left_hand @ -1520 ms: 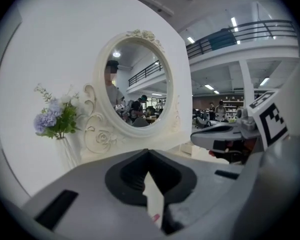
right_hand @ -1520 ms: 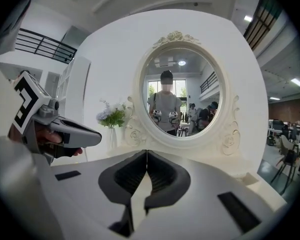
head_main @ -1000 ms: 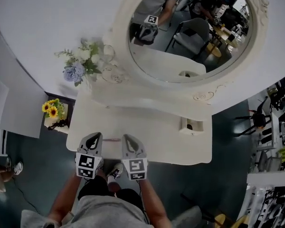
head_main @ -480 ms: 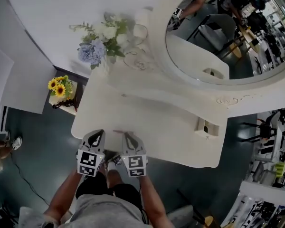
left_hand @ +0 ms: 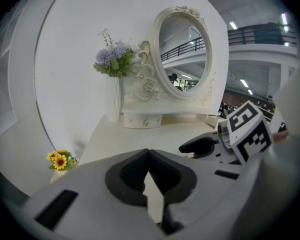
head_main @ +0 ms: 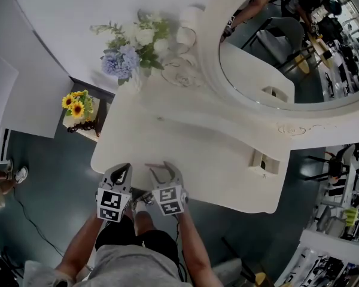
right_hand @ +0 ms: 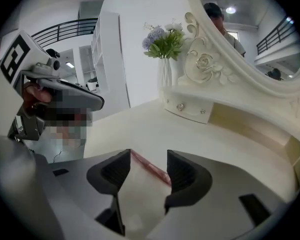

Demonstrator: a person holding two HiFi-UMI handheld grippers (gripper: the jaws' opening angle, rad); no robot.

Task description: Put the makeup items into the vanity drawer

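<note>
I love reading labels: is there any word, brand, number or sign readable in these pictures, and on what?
No readable word, number or brand in any view.
left cube, on the left gripper: black-and-white square code, no letters.
right cube, on the right gripper: the same.
shelves, head view's right edge: too small, blurred.

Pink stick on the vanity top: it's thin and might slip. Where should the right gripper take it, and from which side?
Probably mid-shaft, from above. The pink stick lies flat on the tabletop, slanting between the jaws of the right gripper, which have just been opening and don't press it; turn them square across its width.
</note>
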